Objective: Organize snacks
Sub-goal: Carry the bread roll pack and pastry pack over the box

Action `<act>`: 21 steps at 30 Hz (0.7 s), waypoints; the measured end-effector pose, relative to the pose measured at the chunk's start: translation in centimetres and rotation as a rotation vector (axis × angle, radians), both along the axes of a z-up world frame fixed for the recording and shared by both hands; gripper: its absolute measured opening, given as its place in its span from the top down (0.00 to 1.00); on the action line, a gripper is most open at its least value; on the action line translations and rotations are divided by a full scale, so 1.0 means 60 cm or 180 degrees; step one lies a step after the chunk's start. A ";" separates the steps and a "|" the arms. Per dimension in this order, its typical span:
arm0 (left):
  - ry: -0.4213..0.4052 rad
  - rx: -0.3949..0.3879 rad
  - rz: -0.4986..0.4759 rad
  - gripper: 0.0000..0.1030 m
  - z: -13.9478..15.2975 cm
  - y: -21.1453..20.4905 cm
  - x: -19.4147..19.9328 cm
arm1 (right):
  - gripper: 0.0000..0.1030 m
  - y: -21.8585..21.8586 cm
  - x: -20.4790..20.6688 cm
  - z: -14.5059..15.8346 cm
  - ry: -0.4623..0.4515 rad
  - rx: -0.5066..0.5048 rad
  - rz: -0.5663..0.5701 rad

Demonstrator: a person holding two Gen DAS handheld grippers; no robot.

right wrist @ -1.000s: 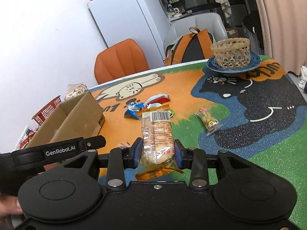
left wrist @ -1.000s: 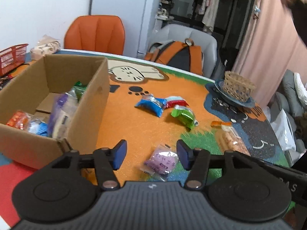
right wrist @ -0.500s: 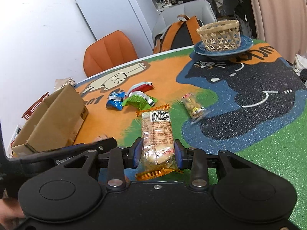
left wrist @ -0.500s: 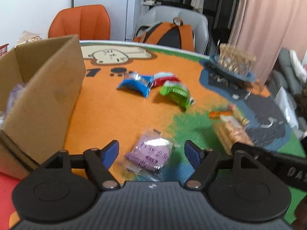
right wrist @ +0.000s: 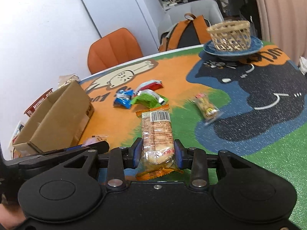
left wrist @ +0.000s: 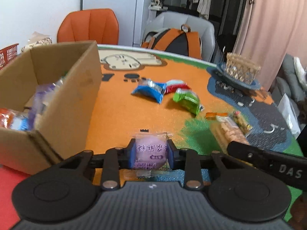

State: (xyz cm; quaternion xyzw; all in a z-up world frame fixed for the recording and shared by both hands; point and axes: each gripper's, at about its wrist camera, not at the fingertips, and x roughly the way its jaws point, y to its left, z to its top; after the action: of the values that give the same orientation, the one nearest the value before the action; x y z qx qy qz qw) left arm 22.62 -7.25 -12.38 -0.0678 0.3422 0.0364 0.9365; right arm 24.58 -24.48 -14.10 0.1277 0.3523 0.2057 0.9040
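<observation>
Snacks gripped in both tools: purple round snack packet [left wrist: 150, 151] clamped in left tool [left wrist: 150, 152], long clear biscuit pack [right wrist: 156, 134] clamped in right tool [right wrist: 157, 153], both low over worktop [left wrist: 119, 113]. Likely mid-collection, with blue [left wrist: 148, 93], red [left wrist: 175, 86], green [left wrist: 187, 100] and peanut [right wrist: 206, 108] packets loose ahead of tools. Next probably carrying both left to open cardboard box [left wrist: 63, 103], above its wall, then releasing.
</observation>
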 end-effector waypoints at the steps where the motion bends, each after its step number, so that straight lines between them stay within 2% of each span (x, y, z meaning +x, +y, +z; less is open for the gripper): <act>1: -0.0047 -0.0009 0.0004 0.70 0.009 0.002 -0.005 | 0.65 0.003 -0.002 0.005 -0.0019 -0.0010 0.0009; 12: -0.0512 -0.0190 0.0109 0.70 0.097 0.047 -0.071 | 0.65 0.039 -0.036 0.063 -0.0253 -0.0125 0.0075; 21: -0.0706 -0.0315 0.0335 0.70 0.127 0.115 -0.112 | 0.65 0.096 -0.068 0.127 -0.0497 -0.0183 0.0227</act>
State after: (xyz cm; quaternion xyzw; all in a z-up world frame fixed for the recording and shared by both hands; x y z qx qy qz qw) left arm 15.92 -0.34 -4.74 -0.1353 0.2339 0.0608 0.9609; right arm 20.48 -18.69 -6.48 0.0726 0.2908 0.2369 0.9242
